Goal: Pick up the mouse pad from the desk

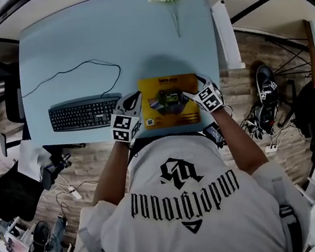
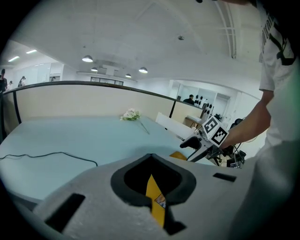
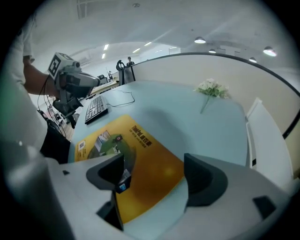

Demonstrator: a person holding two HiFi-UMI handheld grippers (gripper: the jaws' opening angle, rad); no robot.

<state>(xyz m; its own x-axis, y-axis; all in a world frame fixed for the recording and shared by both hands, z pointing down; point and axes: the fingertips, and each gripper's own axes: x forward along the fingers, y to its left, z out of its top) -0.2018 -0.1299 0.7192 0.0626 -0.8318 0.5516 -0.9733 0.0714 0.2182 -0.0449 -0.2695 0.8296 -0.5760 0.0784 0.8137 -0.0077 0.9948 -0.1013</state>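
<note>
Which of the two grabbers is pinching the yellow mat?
The left gripper: its jaws are shut on the edge of the yellow mouse pad. The right gripper has its jaws wide apart over the pad, gripping nothing.

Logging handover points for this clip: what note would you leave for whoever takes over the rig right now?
Left gripper: shut on the mouse pad, at its left edge.
Right gripper: open, jaws straddling the pad's right edge, gripping nothing.
Pad: at the near edge of the desk, right of the keyboard, apparently lying flat.
Done: left grip. Left: lift the pad off the desk.
</note>
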